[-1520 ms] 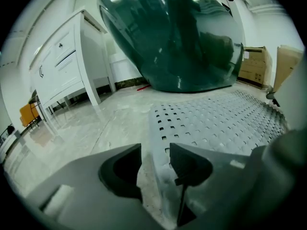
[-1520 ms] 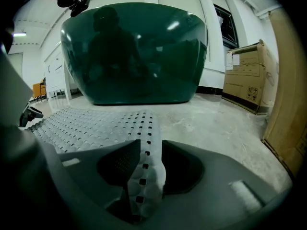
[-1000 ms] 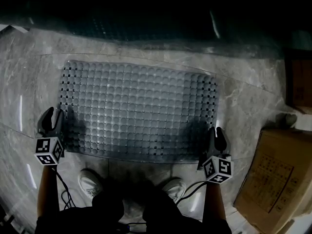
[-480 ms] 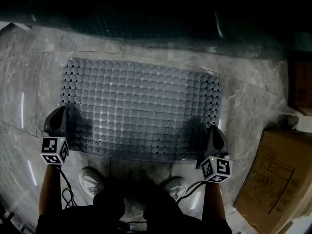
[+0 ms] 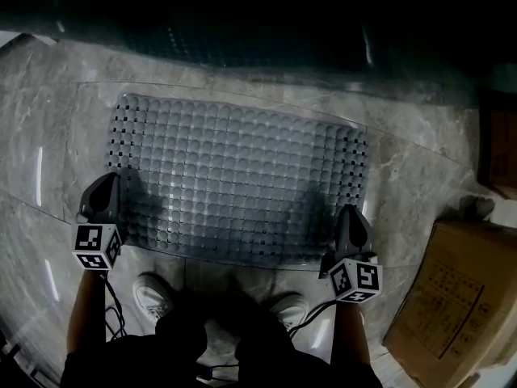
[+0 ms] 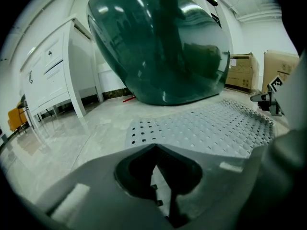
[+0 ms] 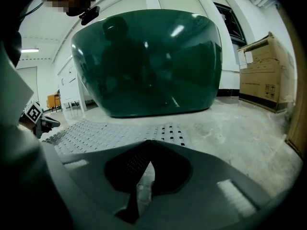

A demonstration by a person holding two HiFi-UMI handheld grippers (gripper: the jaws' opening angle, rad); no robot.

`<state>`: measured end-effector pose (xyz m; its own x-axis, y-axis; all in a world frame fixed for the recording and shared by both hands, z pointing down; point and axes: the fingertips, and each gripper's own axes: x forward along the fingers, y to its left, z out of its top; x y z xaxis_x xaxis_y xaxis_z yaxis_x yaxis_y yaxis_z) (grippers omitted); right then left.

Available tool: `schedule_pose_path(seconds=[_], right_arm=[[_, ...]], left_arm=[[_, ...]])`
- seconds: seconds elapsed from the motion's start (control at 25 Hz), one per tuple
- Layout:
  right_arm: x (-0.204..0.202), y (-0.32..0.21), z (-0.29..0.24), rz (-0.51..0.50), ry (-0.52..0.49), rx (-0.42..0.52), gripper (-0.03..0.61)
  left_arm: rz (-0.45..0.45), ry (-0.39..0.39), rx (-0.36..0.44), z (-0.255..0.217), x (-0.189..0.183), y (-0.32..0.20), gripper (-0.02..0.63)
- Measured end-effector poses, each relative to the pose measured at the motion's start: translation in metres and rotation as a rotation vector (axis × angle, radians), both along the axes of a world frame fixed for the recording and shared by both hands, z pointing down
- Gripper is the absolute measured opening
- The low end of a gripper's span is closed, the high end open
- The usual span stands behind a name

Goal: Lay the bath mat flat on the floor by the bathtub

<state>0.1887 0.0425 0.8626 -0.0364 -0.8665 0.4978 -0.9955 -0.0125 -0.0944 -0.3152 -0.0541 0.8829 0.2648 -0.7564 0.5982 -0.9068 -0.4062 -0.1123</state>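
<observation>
Grey marble floor [image 5: 48,152], glossy and streaked with reflections, runs up to the dark green bathtub [image 5: 242,31], and the bath mat [image 5: 238,184] lies spread on it right alongside the tub, its bubbled surface looking flat from corner to corner. The left gripper [image 5: 105,191] sits just beside the mat's near left corner and the right gripper [image 5: 350,217] over its near right corner. Each one's own view shows its jaws pressed together at the tips with only floor showing through the slit, and the mat's perforated corner just beyond them. The main hazard, as I judge it, is undoing a finished job: closed jaws drawn back low could snag a corner and curl it, and the polished stone would likely let the mat slide askew. The person's shoes [image 5: 149,297] stand close to the near edge, so a step forward could ruck it. As for containers, the tub's inside is not visible, and the cardboard box [image 5: 452,289] to the right is closed, its contents unknown.
</observation>
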Motion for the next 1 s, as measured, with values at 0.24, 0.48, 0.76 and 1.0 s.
schedule_pose_path(seconds=[0.24,0.48,0.76,1.0], right_arm=[[-0.005,-0.008,-0.036,-0.002,-0.013,0.018,0.026],[-0.004,-0.007,-0.103,0.012,-0.014,0.025,0.026],[-0.001,-0.006,-0.198,0.036,-0.015,0.048,0.026],[-0.011,-0.007,-0.292,-0.015,0.026,0.059,0.026]], left_arm=[[0.005,0.024,-0.009,-0.033,0.013,0.002,0.001],[0.018,0.050,0.009,-0.096,0.033,-0.003,0.001],[0.004,0.097,0.046,-0.195,0.049,-0.002,0.001],[0.018,0.112,0.067,-0.283,0.063,-0.001,0.001]])
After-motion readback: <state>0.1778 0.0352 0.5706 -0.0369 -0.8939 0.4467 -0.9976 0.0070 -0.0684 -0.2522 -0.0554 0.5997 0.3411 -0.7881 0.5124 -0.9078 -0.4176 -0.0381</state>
